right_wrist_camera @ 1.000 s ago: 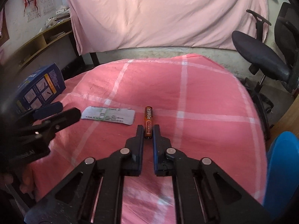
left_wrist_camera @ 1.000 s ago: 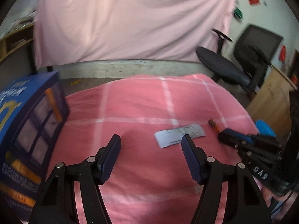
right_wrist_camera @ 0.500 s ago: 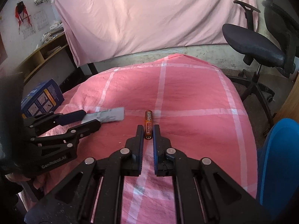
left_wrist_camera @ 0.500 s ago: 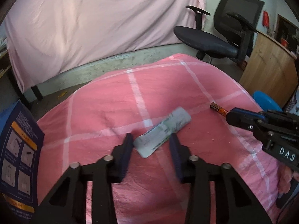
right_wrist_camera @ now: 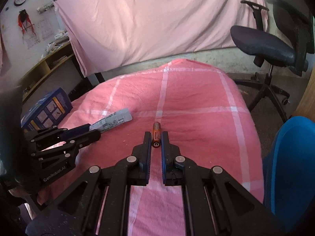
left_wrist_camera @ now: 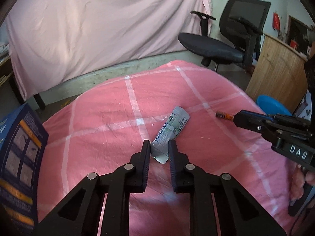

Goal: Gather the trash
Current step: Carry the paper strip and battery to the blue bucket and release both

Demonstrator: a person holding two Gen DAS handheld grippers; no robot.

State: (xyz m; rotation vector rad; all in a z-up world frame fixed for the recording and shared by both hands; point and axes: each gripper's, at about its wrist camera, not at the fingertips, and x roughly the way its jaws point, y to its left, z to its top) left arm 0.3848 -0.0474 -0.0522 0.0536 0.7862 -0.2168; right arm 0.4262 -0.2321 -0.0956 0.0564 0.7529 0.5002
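Note:
A silver-grey flat blister pack with printed text lies on the pink checked cloth. My left gripper is closed on its near end; it also shows in the right wrist view holding the pack. An orange and black battery lies on the cloth between the fingertips of my right gripper, which is shut on its near end. The battery's far end sticks out of the right gripper in the left wrist view.
A blue printed box stands at the left of the cloth, also seen in the right wrist view. A blue bin stands at the right edge. A black office chair and a wooden cabinet stand beyond.
My left gripper moved forward to the blister pack and closed from wide open onto its near end; the pack has turned. My right gripper stays shut on the battery.

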